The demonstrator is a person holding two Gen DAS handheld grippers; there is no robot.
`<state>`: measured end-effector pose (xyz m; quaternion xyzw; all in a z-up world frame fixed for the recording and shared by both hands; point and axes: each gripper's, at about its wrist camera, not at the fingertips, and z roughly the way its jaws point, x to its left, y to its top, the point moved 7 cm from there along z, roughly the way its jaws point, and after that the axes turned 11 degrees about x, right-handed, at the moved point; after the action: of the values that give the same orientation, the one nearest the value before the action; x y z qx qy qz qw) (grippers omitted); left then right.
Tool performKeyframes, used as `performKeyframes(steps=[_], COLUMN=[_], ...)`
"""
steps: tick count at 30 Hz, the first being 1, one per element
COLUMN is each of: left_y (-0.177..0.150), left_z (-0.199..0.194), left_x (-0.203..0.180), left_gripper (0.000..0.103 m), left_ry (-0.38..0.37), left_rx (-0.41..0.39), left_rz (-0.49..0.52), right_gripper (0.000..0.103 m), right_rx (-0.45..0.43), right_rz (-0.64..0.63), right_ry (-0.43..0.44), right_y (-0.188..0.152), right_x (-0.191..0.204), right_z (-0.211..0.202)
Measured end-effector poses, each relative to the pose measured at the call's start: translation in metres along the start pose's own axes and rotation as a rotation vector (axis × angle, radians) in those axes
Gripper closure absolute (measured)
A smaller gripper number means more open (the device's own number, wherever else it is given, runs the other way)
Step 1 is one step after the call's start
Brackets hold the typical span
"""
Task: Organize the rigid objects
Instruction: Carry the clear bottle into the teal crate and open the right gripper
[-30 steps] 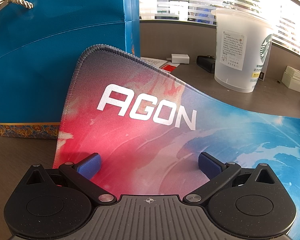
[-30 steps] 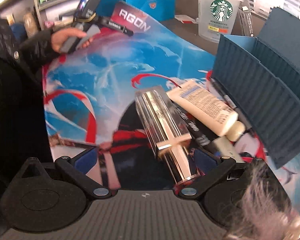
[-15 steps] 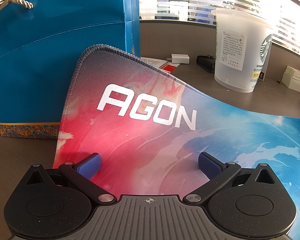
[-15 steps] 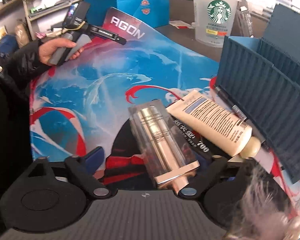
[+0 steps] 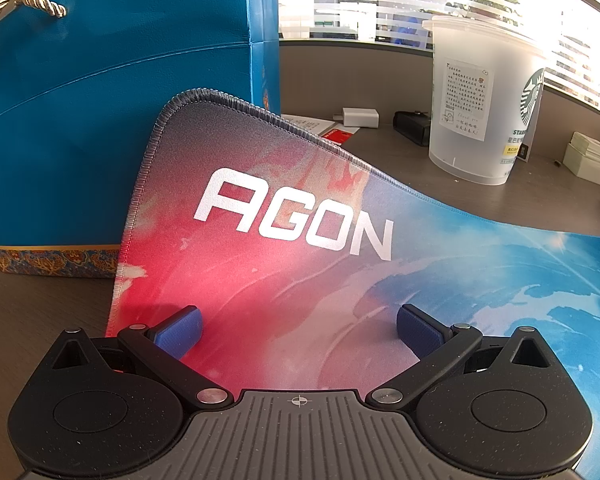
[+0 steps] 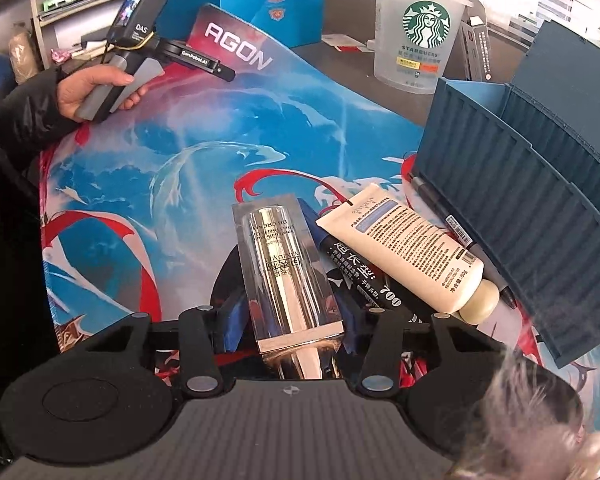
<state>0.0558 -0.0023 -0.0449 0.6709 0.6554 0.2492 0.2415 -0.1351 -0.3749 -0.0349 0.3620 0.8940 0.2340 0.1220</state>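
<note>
The table (image 5: 380, 160) carries a large printed desk mat (image 6: 220, 152) marked AGON, its far corner curled up against a blue gift bag (image 5: 100, 112). At the right of the mat stands a dark blue ribbed storage box (image 6: 520, 220), open at the top. A frosted Starbucks cup (image 6: 420, 40) stands on the table beyond the mat. Beside the box lie a cream tube (image 6: 412, 252), a black marker (image 6: 360, 276) partly under it, and a thin pen (image 6: 452, 220) along the box wall. The gold BB cream bottle (image 6: 288, 280) in its clear casing lies on the mat between the fingers of the right gripper (image 6: 288, 320), which are closing about it; contact cannot be confirmed. The left gripper (image 5: 298, 330), held in a hand (image 6: 88, 92), hovers over the mat with fingers spread, nothing between them.
</note>
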Motion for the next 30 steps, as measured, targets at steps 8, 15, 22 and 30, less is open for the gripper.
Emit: performKeyframes(steps=[8, 15, 22, 30], left_y=[0.0, 0.0, 0.0, 0.0], left_z=[0.0, 0.0, 0.0, 0.0], left_x=[0.0, 0.0, 0.0, -0.001], left_gripper=[0.0, 0.0, 0.0, 0.0], left_ry=[0.0, 0.0, -0.001, -0.001], left_rx=[0.0, 0.0, 0.0, 0.0], left_rz=[0.0, 0.0, 0.001, 0.001], right_gripper=[0.066, 0.068, 0.068, 0.068], right_rx=[0.03, -0.034, -0.103, -0.124], right_rz=[-0.054, 0.031, 0.017, -0.027], right_ry=[-0.099, 0.002, 0.009, -0.015], right_y=[0.009, 0.024, 0.041, 0.054], right_x=[0.013, 0.002, -0.006, -0.018], right_z=[-0.004, -0.02, -0.042, -0.059])
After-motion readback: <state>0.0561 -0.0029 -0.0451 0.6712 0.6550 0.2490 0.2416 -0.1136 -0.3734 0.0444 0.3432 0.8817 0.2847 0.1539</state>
